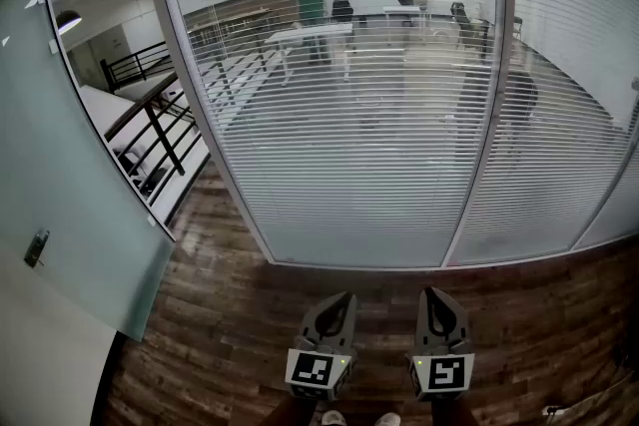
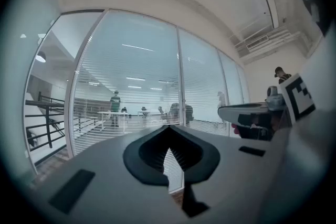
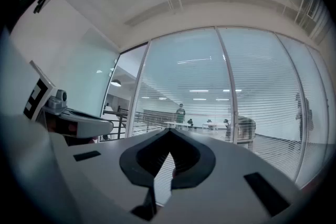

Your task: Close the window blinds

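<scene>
Filling the upper middle of my head view, the blinds [image 1: 349,115] hang behind glass, slats open enough to show the room beyond. At the bottom centre I hold the left gripper [image 1: 344,299] and the right gripper [image 1: 433,296] side by side above the wood floor [image 1: 230,334]. Both have fingers together on nothing, apart from the glass.

Window blinds [image 1: 349,115]: thin pale slats, smooth, faint sheen; frame [image 1: 487,115] pale metal, satin finish; floor [image 1: 230,314] dark wood planks, grain visible, a little dull; railing [image 1: 160,130] black metal, matt; left gripper [image 1: 342,299] and right gripper [image 1: 432,294] shells grey matt plastic; inner pads [image 2: 188,157] black, ribbed.
</scene>
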The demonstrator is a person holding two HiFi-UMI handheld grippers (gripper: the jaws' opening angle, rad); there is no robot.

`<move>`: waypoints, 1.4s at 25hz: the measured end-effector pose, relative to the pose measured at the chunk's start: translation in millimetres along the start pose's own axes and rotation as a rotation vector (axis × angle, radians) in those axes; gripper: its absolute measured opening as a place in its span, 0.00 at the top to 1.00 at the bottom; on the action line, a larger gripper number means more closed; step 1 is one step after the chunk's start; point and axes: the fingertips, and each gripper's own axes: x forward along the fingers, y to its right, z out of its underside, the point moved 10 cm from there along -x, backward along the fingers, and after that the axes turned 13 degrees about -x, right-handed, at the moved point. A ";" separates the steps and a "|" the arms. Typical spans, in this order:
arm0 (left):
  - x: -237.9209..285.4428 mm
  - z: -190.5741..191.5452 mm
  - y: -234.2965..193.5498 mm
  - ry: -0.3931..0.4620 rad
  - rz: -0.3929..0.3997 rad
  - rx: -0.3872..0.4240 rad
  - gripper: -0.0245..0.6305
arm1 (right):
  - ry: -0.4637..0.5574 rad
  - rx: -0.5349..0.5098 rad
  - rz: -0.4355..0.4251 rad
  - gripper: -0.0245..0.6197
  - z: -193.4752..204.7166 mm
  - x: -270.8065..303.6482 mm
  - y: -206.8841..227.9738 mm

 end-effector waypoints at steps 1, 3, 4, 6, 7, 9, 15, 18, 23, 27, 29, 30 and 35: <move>-1.7 -1.9 1.7 0.001 0.001 -0.004 0.96 | 0.003 0.003 -0.004 0.97 -2.3 -1.4 -1.0; -4.7 -4.6 4.9 0.001 0.004 -0.006 0.96 | 0.016 0.022 -0.009 0.97 -3.9 -4.6 -2.8; -5.9 -5.8 6.7 0.000 0.006 -0.003 0.96 | 0.025 0.039 -0.008 0.97 -3.1 -6.7 -3.5; -8.7 -4.3 8.3 0.002 0.014 0.003 0.96 | 0.034 0.072 0.000 0.97 1.1 -11.7 -5.8; -10.4 -1.6 7.5 0.001 0.016 0.005 0.96 | 0.027 0.083 0.004 0.97 4.7 -14.1 -7.8; -13.7 3.2 4.4 -0.011 0.007 0.019 0.96 | -0.004 0.092 0.016 0.97 12.5 -17.7 -11.0; -19.8 9.8 0.6 -0.015 0.000 0.001 0.96 | -0.040 0.070 0.002 0.97 22.8 -19.0 -17.2; -21.2 17.3 -3.9 -0.022 -0.007 -0.015 0.96 | -0.056 0.064 0.015 0.97 21.1 -19.2 -19.2; -22.3 14.5 -1.3 -0.031 -0.006 -0.018 0.96 | -0.066 0.052 0.027 0.97 15.0 -22.8 -17.8; -17.2 9.0 4.5 -0.027 0.005 -0.013 0.96 | -0.073 0.049 0.033 0.97 12.9 -23.9 -10.3; -13.7 11.9 3.4 -0.029 0.004 -0.018 0.96 | -0.075 0.048 0.037 0.97 9.4 -21.7 -5.8; -12.2 13.8 3.2 -0.032 0.004 -0.020 0.96 | -0.075 0.051 0.040 0.97 9.7 -21.0 -4.2; -10.6 16.3 5.8 -0.038 0.001 -0.027 0.96 | -0.058 0.058 0.037 0.97 15.9 -22.5 -0.7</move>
